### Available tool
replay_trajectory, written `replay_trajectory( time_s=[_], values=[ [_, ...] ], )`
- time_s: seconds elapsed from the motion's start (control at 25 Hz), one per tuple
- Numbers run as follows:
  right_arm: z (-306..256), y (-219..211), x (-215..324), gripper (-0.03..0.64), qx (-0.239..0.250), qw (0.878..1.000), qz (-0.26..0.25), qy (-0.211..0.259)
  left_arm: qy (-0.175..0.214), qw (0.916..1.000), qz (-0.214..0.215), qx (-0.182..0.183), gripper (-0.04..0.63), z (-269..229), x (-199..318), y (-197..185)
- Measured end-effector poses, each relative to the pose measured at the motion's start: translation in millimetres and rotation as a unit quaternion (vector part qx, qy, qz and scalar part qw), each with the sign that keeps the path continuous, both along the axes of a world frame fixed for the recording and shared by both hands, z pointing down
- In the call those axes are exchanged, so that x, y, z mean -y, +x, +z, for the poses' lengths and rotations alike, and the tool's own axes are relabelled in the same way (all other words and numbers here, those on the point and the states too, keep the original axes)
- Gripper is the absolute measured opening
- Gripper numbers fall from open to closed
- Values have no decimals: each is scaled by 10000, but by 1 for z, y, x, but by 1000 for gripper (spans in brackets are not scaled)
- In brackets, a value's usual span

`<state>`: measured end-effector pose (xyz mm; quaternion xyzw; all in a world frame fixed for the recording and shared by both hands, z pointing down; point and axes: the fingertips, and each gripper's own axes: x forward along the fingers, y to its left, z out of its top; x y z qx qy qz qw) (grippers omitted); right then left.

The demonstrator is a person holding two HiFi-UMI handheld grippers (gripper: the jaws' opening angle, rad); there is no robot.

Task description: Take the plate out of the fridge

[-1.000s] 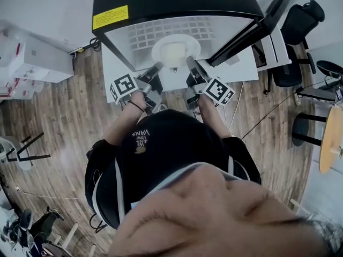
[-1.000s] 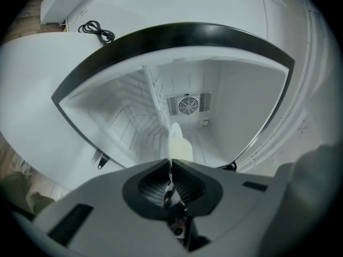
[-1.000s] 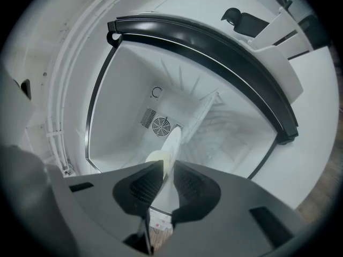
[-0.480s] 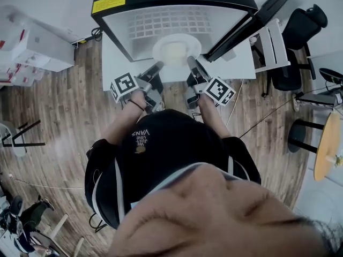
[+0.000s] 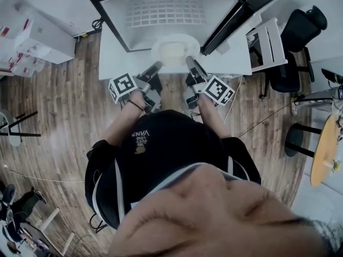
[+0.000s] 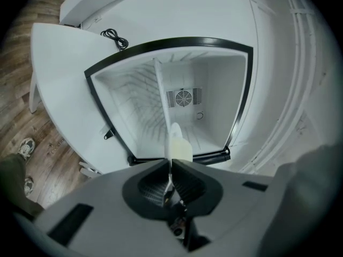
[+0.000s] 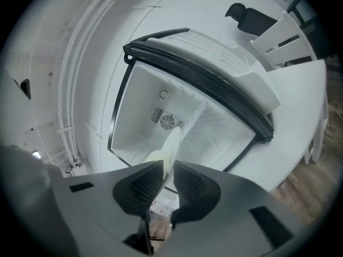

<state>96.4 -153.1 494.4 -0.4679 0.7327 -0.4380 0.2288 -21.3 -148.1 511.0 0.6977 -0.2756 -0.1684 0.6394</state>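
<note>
A white plate (image 5: 174, 50) with a pale yellow food item on it hangs level just in front of the open black mini fridge (image 5: 171, 12). My left gripper (image 5: 157, 66) is shut on the plate's left rim and my right gripper (image 5: 188, 61) on its right rim. The left gripper view shows the plate (image 6: 172, 138) edge-on, pinched between the closed jaws of the gripper (image 6: 170, 164), with the fridge's bare interior (image 6: 214, 90) beyond. In the right gripper view the rim (image 7: 171, 142) sits between the jaws of that gripper (image 7: 168, 166).
The fridge door (image 5: 236, 12) stands swung open to the right. The fridge rests on a white table (image 5: 112, 63). A white chair (image 5: 268, 42) and a black office chair (image 5: 303, 36) stand at the right, white boxes (image 5: 32, 42) at the left, on a wooden floor.
Both grippers have drawn the plate back out of the fridge opening towards the person. It now hangs in front of the fridge rather than inside it. Both grips are unchanged.
</note>
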Motion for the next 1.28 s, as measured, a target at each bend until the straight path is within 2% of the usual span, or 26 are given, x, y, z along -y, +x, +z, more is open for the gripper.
replay_trajectory(
  time_s=[1.28],
  values=[
    [15,12,-87,67,12,9982,-592,-122,-161,9983,-559,-43,28,15,-101,13]
  ],
)
